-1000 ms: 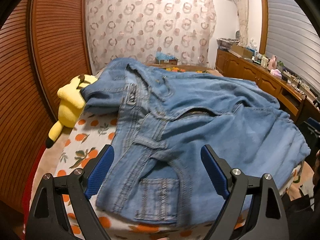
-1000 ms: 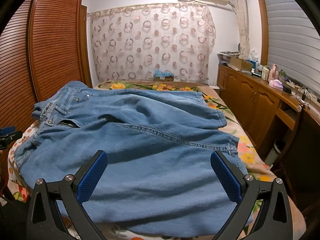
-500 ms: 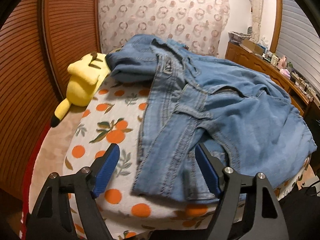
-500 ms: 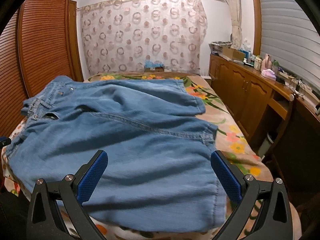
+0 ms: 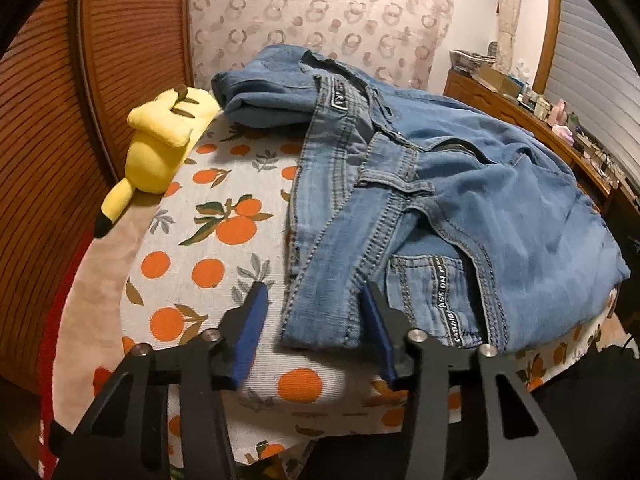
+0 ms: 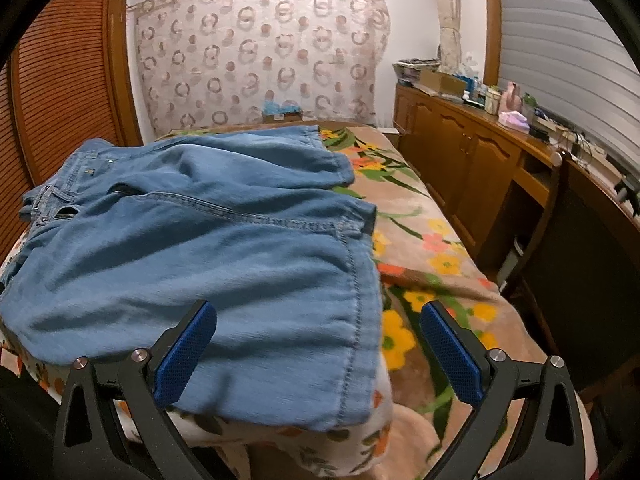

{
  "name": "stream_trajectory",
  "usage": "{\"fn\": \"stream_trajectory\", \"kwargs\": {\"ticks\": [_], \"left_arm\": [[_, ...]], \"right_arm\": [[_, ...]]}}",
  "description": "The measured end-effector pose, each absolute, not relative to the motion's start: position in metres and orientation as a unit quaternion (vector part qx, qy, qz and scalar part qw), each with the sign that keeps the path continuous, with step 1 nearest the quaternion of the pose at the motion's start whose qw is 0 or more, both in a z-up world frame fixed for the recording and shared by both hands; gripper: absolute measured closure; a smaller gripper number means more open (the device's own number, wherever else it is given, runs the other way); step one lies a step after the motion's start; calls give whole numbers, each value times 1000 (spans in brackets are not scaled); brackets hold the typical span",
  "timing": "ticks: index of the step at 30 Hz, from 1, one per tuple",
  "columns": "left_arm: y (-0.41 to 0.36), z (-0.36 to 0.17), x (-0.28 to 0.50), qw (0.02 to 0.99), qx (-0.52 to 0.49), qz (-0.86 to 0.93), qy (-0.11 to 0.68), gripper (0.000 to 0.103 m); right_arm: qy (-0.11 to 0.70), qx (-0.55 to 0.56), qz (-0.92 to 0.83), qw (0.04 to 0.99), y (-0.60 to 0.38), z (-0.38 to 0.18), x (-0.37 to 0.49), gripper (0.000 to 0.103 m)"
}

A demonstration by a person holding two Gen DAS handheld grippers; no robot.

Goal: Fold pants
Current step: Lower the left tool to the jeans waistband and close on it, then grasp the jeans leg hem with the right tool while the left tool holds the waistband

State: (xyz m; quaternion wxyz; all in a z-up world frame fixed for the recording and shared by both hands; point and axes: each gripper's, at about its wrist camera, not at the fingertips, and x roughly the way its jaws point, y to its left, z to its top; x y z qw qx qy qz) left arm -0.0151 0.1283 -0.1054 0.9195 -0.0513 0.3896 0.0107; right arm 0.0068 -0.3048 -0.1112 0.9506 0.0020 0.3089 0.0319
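The denim pants [image 5: 460, 200] lie on the bed [image 5: 224, 264], waistband at the left wrist view's lower centre, legs running toward upper right. The left gripper [image 5: 312, 300] is closing, the waistband corner between its pads, contact unclear. In the right wrist view the right gripper [image 6: 316, 320] gapes wide over the hem; the pants' left edge is cropped.

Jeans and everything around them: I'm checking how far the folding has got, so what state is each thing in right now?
Jeans: unfolded, rumpled, spread across the bed, waistband corner between the left claw's fingers.
Left claw: closing around that corner, pads not yet pressing.
Right claw: open, over the hem, nothing held.
Yellow plush toy: lying at the bed's edge, apart from the jeans.
Orange-print sheet: flat.
Patterned curtain: drawn.
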Motion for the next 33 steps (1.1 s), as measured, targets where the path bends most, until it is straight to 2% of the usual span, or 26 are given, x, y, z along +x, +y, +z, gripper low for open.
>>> {"fn": "stream_trajectory", "kwargs": {"ticks": [2,4,6,13,22,27,32,33], "left_arm": [[125,-105,-16,920,-45,9,388,64],[123,-103,-17,922,-45,1,385,77],[120,-98,-18,925,-42,-3,378,86],[110,-72,-18,938,-25,-4,346,88],[97,-39,0,952,-6,-15,306,88],[91,-29,10,956,0,-20,294,88],[83,-23,15,958,7,-26,286,88],[82,-23,15,958,9,-27,285,88]], "right_arm": [[309,3,30,950,-305,-111,8,2],[309,3,29,950,-304,-110,9,2],[310,3,30,950,-301,-109,7,2],[314,3,39,949,-313,-112,10,3],[340,1,59,938,-328,-111,17,10],[362,13,78,929,-333,-115,24,22],[382,31,89,919,-338,-120,31,44],[385,34,91,918,-341,-121,31,45]]}}
